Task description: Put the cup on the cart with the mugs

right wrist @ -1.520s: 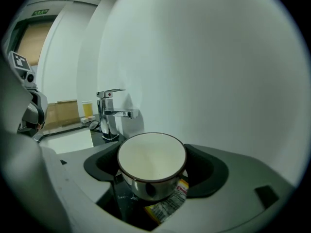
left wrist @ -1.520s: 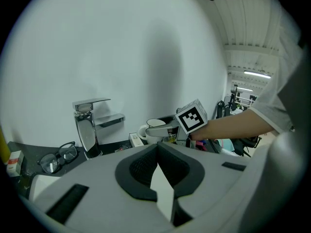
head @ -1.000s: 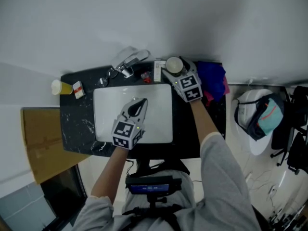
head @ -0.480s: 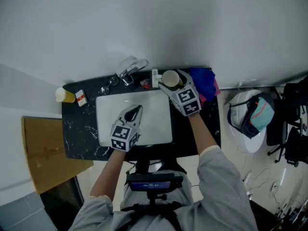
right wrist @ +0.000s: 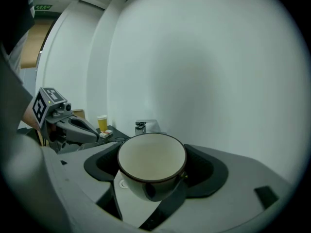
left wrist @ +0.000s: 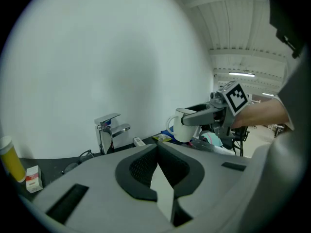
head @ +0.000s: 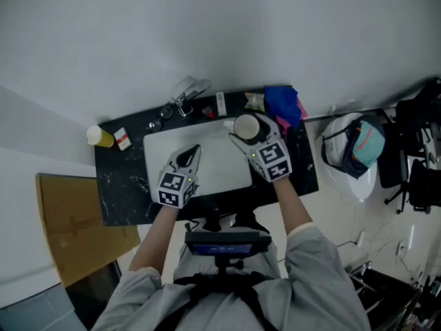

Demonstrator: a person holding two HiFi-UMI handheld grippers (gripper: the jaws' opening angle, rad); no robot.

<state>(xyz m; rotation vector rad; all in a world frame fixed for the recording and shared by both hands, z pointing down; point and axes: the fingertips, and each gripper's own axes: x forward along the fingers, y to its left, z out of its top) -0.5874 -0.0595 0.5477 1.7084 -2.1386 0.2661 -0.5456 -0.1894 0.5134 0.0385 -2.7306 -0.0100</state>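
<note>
White wall backs a dark marbled counter [head: 124, 185] with a pale sink [head: 220, 167] let into its middle. At the counter's back left corner stand a yellow container [head: 100, 137] and a small red-and-white box [head: 124, 138]. A faucet [head: 186, 92] stands at the back edge, behind the sink's left half.

Over the sink's left side hangs the left gripper [head: 191, 154]. Its jaws are pressed together with nothing between them, and it points toward the back edge.

Right of it, at the sink's back right corner, the right gripper [head: 249, 134] has its jaws set wide around the cup [head: 244, 124], one on each flank. The cup is white with a dark rim and empty, and it sits upright with its mouth up. In the left gripper view its handle faces left, toward the faucet, and its base appears to be clear of the counter. A blue cloth [head: 282, 105] lies behind it at the back right corner.

No view shows a cart or any mugs, so which way the cup must travel cannot be read here. The cup lies straight ahead between the right gripper's own jaws, so the carry falls to the right arm. The left gripper is well to the side with no hold on anything. The likely next need is to turn and find the cart while keeping the cup's axis upright.
</note>
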